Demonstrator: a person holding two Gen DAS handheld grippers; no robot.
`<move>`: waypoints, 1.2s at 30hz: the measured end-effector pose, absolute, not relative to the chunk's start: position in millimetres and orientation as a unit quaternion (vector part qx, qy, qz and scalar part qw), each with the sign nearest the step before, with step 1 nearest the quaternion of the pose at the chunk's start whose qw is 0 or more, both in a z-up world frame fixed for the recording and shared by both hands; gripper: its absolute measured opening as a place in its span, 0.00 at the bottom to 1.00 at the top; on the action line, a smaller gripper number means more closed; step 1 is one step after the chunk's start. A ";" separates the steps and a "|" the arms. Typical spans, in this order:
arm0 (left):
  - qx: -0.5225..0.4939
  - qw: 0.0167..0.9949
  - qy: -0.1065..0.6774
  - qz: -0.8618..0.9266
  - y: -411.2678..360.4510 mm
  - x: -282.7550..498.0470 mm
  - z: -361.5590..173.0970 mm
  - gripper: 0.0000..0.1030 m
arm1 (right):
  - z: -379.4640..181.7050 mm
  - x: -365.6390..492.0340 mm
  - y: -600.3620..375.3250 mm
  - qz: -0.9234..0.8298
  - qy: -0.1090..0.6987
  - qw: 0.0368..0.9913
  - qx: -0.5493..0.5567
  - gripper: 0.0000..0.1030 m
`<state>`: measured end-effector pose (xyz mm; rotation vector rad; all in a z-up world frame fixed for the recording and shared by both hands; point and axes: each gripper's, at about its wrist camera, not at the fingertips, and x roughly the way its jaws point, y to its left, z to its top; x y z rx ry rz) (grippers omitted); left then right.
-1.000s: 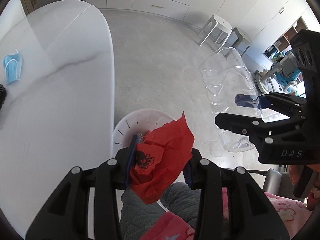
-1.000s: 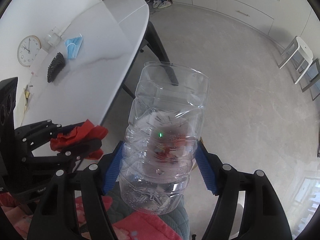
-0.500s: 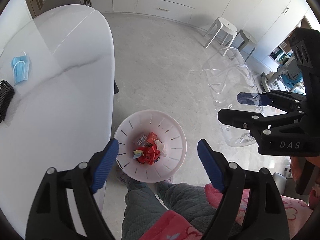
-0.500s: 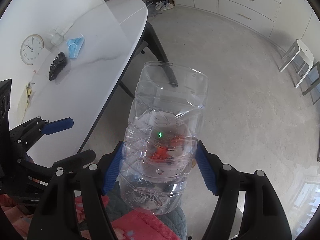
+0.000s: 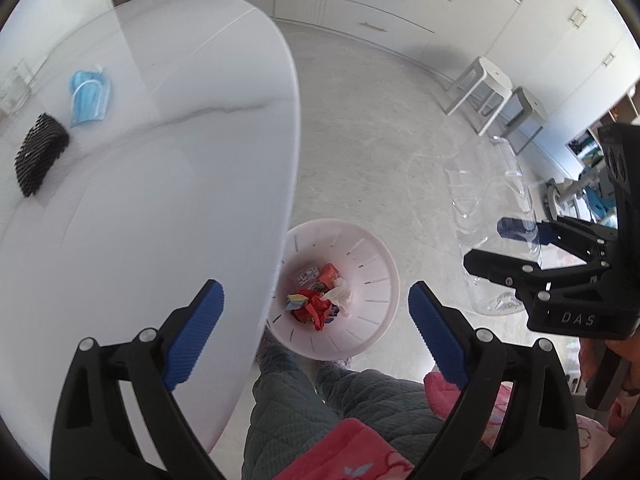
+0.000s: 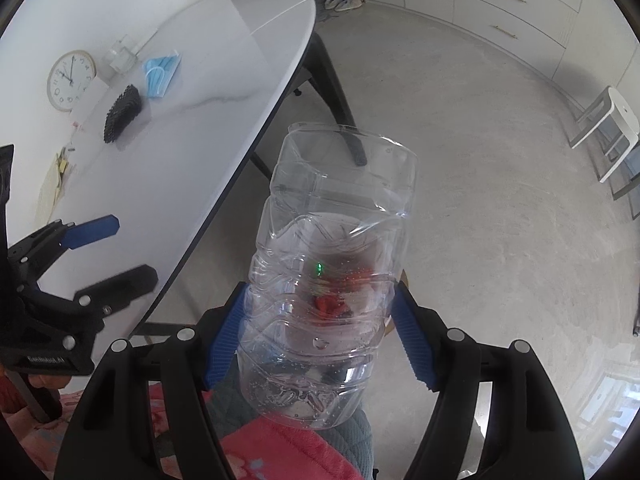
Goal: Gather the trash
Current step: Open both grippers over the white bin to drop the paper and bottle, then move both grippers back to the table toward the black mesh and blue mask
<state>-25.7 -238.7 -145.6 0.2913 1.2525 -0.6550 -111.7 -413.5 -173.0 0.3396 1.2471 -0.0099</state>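
- Now the left hand-held gripper (image 5: 316, 312) is released, its blue pads wide apart with nothing between them, above the white trash basket (image 5: 384, 276) on the floor
- Inside the basket lies crumpled red paper (image 5: 314, 308) with a white tissue (image 5: 340, 294) and other small scraps
- The right hand-held gripper (image 6: 320, 340) is grasping a clear plastic bottle (image 6: 332, 264) with its top cut off; the blue pads press its lower sides
- The bottle is in the air beside the basket, next to the edge of the white desk (image 6: 168, 152)
- On the desk, well apart from both grippers, lie a blue face mask (image 5: 90, 98), a black brush (image 5: 38, 156) and a round clock (image 6: 70, 80)
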 end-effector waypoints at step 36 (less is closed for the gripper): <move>0.097 0.774 0.583 -0.227 -167.2 23.2 -143.8 0.87 | -163.3 -46.7 -362.8 -0.003 0.595 0.796 0.114 0.97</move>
